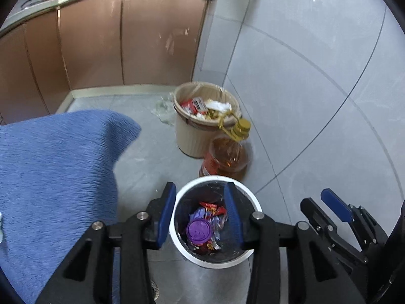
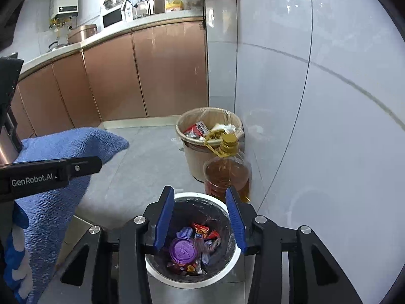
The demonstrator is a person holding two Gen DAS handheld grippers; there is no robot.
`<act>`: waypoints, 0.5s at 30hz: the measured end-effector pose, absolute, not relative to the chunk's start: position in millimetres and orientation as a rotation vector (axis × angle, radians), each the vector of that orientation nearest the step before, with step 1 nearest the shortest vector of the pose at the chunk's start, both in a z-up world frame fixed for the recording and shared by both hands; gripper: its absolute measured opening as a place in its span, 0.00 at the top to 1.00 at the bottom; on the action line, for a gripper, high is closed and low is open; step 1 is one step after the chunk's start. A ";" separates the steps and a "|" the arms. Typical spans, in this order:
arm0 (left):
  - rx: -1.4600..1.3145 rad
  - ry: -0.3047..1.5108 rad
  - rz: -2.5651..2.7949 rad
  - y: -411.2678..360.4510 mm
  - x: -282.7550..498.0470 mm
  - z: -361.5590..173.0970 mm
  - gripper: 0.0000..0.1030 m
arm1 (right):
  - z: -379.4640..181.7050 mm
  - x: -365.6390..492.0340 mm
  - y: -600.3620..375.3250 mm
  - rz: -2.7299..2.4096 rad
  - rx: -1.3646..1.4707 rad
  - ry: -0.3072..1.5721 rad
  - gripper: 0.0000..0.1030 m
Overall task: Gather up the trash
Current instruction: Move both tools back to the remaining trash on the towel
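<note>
The near rim of the white bin (image 1: 217,262) is cut off behind the claw arms in both views, and its wrappers (image 2: 202,235) are too jumbled to be counted. Two bins are seen on the floor (image 1: 152,157): the white one, black-lined, with a purple lid (image 1: 198,231) on top of the trash, and a tan bin (image 2: 200,159) beyond, also filled. One oil bottle (image 2: 227,174) is stood between them. The left claw (image 1: 200,212) is held open over the white bin, nothing gripped. The right claw (image 2: 200,215) is likewise open and empty. A blue cloth (image 1: 55,167) is draped at left.
</note>
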State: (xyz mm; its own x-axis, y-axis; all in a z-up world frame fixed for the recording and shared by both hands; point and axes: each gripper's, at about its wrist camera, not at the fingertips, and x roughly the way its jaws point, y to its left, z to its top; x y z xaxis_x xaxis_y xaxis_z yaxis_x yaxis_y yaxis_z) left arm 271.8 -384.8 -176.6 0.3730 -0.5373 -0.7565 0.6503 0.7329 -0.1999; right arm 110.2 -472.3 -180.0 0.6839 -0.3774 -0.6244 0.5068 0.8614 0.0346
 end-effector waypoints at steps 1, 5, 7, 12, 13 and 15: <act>0.130 0.897 -0.758 -378.2 270.5 -170.2 0.57 | -176.8 111.0 -470.2 -0.497 0.207 0.642 0.60; 0.108 0.818 -0.723 -351.0 261.0 -140.5 0.56 | -150.5 104.7 -453.4 -0.476 0.197 0.580 0.57; 0.090 0.783 -0.704 -334.5 254.5 -127.0 0.56 | -133.4 99.2 -442.4 -0.460 0.193 0.540 0.57; 0.046 0.716 -0.673 -284.9 234.2 -95.6 0.56 | -95.4 86.6 -414.9 -0.412 0.186 0.446 0.56; 0.041 0.710 -0.671 -278.8 231.9 -92.8 0.56 | -88.4 85.0 -409.2 -0.397 0.185 0.431 0.56; 0.027 0.689 -0.661 -257.5 225.3 -83.5 0.56 | -74.2 81.5 -396.0 -0.372 0.175 0.401 0.56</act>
